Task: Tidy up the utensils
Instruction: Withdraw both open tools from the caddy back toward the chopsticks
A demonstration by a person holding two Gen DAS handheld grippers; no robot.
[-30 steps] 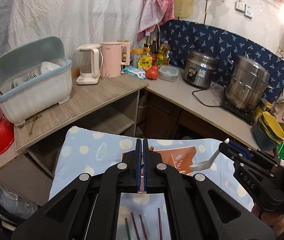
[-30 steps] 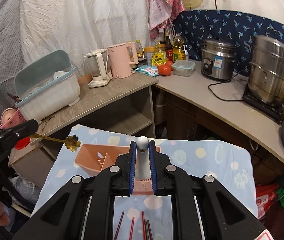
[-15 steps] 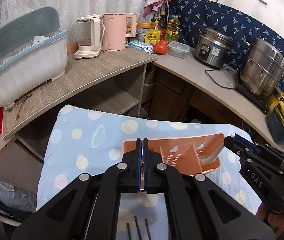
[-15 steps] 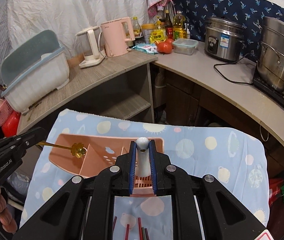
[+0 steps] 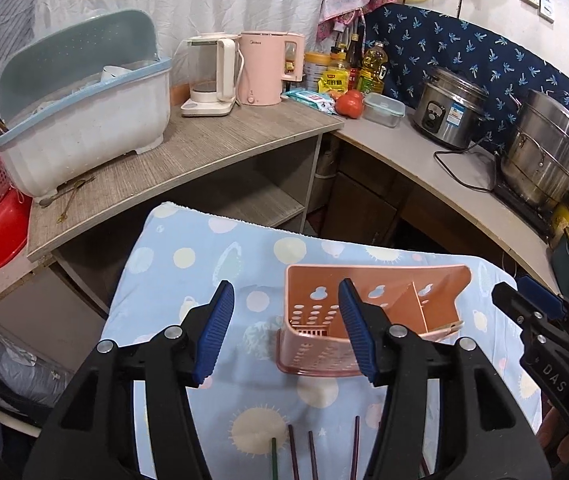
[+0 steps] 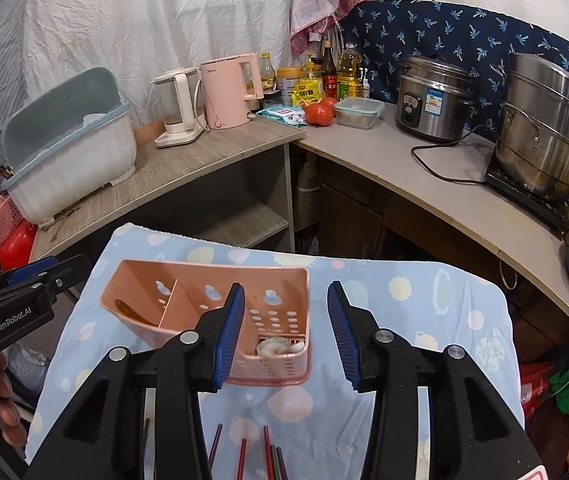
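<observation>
Perforated pink plastic caddy [image 6: 284,320] sits on dotted cloth [image 6: 424,308].

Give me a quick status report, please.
Left tongs and right tongs opening, nothing between them. Gold spoon and white spoon in the caddy. Chopsticks on the cloth.

The caddy [image 6: 212,300] is matt pink plastic with holes. Beside it, the cloth [image 6: 424,320] is soft cotton. The pots [image 6: 544,128] are shiny metal.
</observation>
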